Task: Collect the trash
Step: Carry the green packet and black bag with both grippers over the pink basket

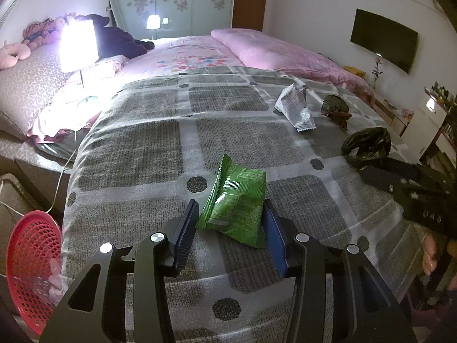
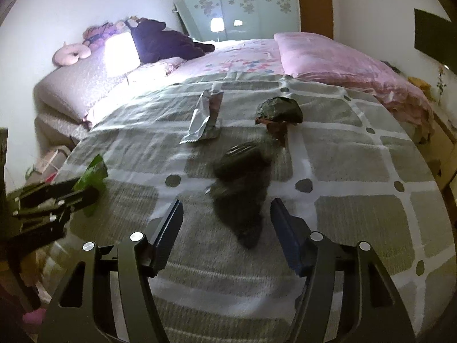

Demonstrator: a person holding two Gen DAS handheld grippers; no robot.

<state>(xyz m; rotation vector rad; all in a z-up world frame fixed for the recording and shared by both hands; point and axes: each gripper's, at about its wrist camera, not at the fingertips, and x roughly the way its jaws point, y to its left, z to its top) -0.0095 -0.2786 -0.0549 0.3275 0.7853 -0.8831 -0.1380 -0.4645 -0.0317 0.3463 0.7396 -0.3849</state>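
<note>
A green snack packet (image 1: 235, 200) sits between the pads of my left gripper (image 1: 230, 203), which is shut on it just above the grey checked blanket (image 1: 148, 148). In the right wrist view the same packet (image 2: 92, 175) sticks out of the left gripper (image 2: 91, 193). My right gripper (image 2: 227, 202) is open. A blurred black plastic bag (image 2: 242, 183) is between and ahead of its fingers, and neither pad presses on it. From the left wrist the bag (image 1: 367, 145) shows at the tip of the right gripper (image 1: 368, 173).
A white wrapper (image 1: 295, 105) (image 2: 204, 117) and a dark crumpled wrapper (image 1: 335, 108) (image 2: 280, 111) lie farther up the blanket. A red mesh basket (image 1: 31, 263) stands off the bed's left edge. A lit lamp (image 1: 78, 45) and a pink quilt (image 1: 285, 48) are beyond.
</note>
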